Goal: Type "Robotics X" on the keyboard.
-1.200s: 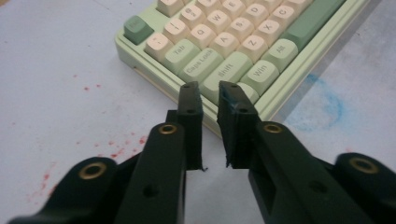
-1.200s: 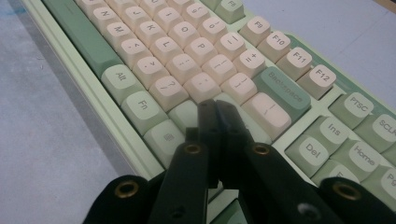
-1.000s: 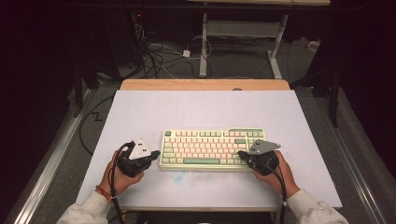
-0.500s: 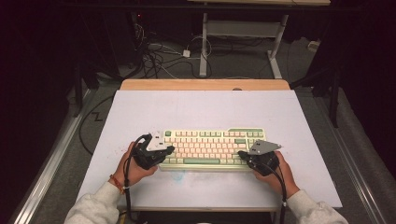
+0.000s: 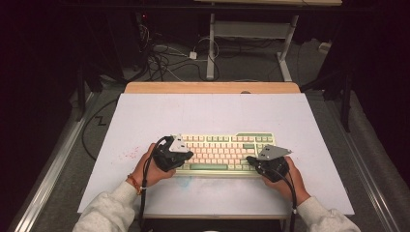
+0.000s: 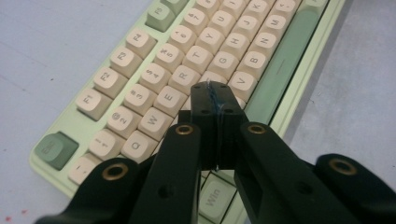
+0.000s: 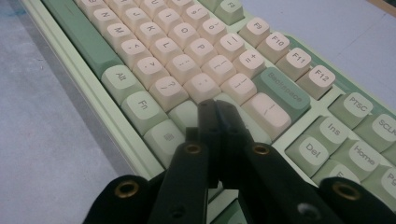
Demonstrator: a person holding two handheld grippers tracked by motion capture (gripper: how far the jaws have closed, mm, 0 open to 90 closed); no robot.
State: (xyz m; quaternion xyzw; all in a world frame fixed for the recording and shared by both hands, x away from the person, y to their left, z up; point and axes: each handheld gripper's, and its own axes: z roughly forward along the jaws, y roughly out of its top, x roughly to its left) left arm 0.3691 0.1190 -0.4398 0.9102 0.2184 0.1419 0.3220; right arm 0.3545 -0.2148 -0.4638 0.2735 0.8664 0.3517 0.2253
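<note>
A pale green keyboard point(image 5: 227, 151) with cream and green keys lies near the table's front edge. My left gripper point(image 5: 180, 155) hangs over its left end, jaws shut with nothing between them. In the left gripper view the closed tips of my left gripper point(image 6: 212, 88) sit over the keyboard point(image 6: 154, 70) around the D and F keys. My right gripper point(image 5: 252, 160) is at the keyboard's right end, jaws also shut and empty. Its tips point(image 7: 215, 103) sit just above the right-hand keys of the keyboard point(image 7: 196, 60), near the Enter and Shift area.
The keyboard rests on a large white sheet point(image 5: 212, 116) covering a wooden table point(image 5: 212, 87). Faint red specks point(image 5: 126, 154) mark the sheet left of the keyboard. Cables point(image 5: 164, 58) and a desk frame point(image 5: 251, 34) lie on the floor beyond the far edge.
My left gripper has moved right, from beside the keyboard's left edge to over its left keys. The right gripper has stayed where it was.
</note>
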